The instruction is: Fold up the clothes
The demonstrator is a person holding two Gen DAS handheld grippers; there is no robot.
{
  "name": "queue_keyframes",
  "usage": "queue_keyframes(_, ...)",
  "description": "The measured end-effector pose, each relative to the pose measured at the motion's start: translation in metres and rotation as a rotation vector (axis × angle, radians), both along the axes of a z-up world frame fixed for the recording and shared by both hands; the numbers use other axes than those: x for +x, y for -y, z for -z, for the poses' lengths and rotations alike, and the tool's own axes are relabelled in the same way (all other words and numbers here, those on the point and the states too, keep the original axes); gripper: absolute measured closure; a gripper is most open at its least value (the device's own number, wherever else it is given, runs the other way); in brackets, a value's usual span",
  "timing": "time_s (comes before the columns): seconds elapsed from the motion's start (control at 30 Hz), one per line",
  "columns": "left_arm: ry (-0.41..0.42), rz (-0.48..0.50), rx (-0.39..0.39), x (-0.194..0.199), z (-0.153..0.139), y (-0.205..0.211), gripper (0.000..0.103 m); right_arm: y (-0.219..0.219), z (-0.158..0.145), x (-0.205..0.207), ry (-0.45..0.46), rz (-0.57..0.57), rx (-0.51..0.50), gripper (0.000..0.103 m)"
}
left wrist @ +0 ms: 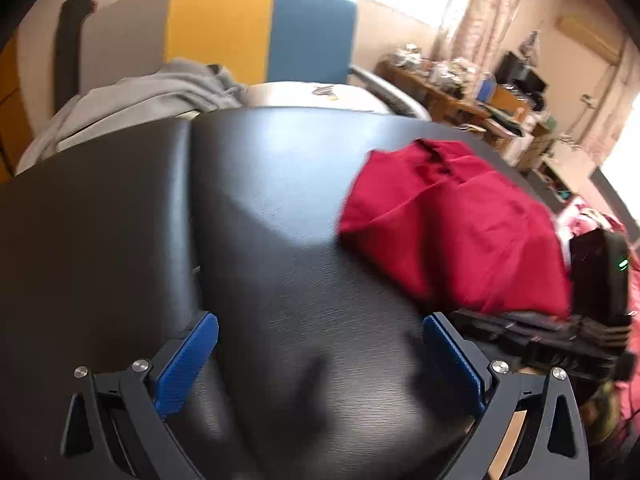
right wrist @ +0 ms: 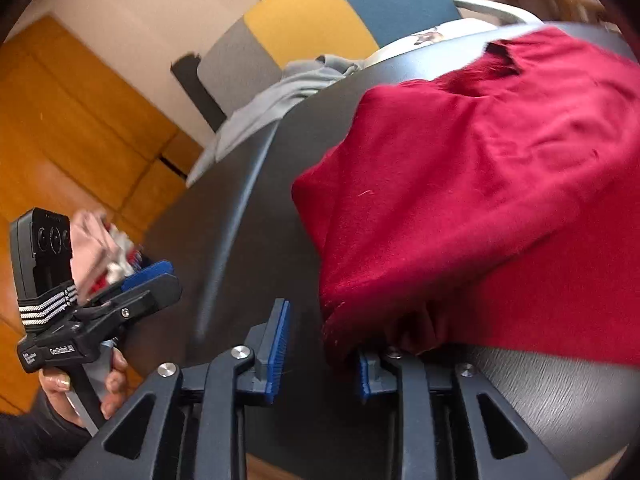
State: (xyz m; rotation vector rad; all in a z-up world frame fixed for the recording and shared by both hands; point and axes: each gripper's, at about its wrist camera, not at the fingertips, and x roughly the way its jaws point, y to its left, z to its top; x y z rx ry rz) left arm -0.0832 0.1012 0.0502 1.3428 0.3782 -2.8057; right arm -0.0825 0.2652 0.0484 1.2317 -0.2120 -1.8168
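Note:
A red garment lies partly folded on the black table, toward its right side; it fills the right of the right wrist view. My left gripper is open and empty over bare table, left of the garment. My right gripper is open at the garment's near left corner; the cloth's edge drapes over its right finger and nothing is clamped. The left gripper also shows in the right wrist view, held in a hand at the left.
A grey garment lies heaped at the table's far left edge. A yellow and blue chair back stands behind the table. A cluttered wooden desk is at the back right. A wooden floor is to the left.

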Motion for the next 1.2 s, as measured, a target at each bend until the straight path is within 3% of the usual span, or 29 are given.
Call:
queue_keyframes(0.1,-0.037,0.097,-0.009,-0.027,-0.027,-0.01,0.0,-0.02,-0.007,0.024,0.038,0.044,-0.064,0.07)
queue_keyframes(0.17,-0.032,0.132,0.016,-0.033,-0.039,-0.019,0.0,-0.033,-0.023,0.018,0.032,0.068,-0.058,0.07)
queue_keyframes(0.33,-0.12,0.202,0.086,-0.061,-0.043,-0.064,0.0,-0.066,-0.053,0.01,0.017,0.134,-0.044,0.066)
queue_keyframes(0.4,-0.049,0.211,0.177,-0.087,-0.043,-0.071,0.0,-0.08,-0.05,0.003,0.025,0.16,-0.041,0.066)
queue_keyframes(0.47,0.024,0.215,0.205,-0.106,-0.041,-0.075,0.0,-0.094,-0.047,-0.004,0.033,0.185,-0.038,0.065)
queue_keyframes(0.57,0.132,0.176,0.083,-0.127,-0.009,-0.082,0.0,-0.116,-0.043,-0.014,0.045,0.223,-0.034,0.065)
queue_keyframes(0.63,0.192,0.14,0.066,-0.132,0.003,-0.085,0.001,-0.13,-0.04,-0.021,0.052,0.249,-0.031,0.064)
queue_keyframes(0.67,0.222,0.125,0.063,-0.134,0.009,-0.084,0.008,-0.137,-0.038,-0.024,0.056,0.261,-0.03,0.063)
queue_keyframes(0.7,0.242,0.112,0.046,-0.134,0.017,-0.084,0.041,-0.137,-0.033,-0.027,0.068,0.274,-0.031,0.063)
queue_keyframes(0.77,0.244,0.097,0.04,-0.128,0.026,-0.082,0.089,-0.139,-0.024,-0.032,0.092,0.298,-0.034,0.063)
queue_keyframes(0.83,0.233,0.086,0.148,-0.117,0.023,-0.069,0.093,-0.14,-0.017,-0.037,0.105,0.327,-0.027,0.063)
queue_keyframes(0.93,0.115,0.065,0.336,-0.094,-0.006,-0.04,0.094,-0.143,-0.009,-0.045,0.123,0.371,-0.018,0.063)
queue_keyframes(1.07,-0.155,0.186,0.459,-0.027,-0.068,-0.002,0.094,-0.146,-0.004,-0.059,0.132,0.428,-0.004,0.063)
queue_keyframes(1.13,-0.245,0.271,0.448,0.019,-0.094,0.015,0.094,-0.149,-0.006,-0.061,0.126,0.445,-0.004,0.063)
queue_keyframes(1.2,-0.241,0.335,0.368,0.066,-0.098,0.025,0.094,-0.153,-0.007,-0.063,0.12,0.46,-0.003,0.063)
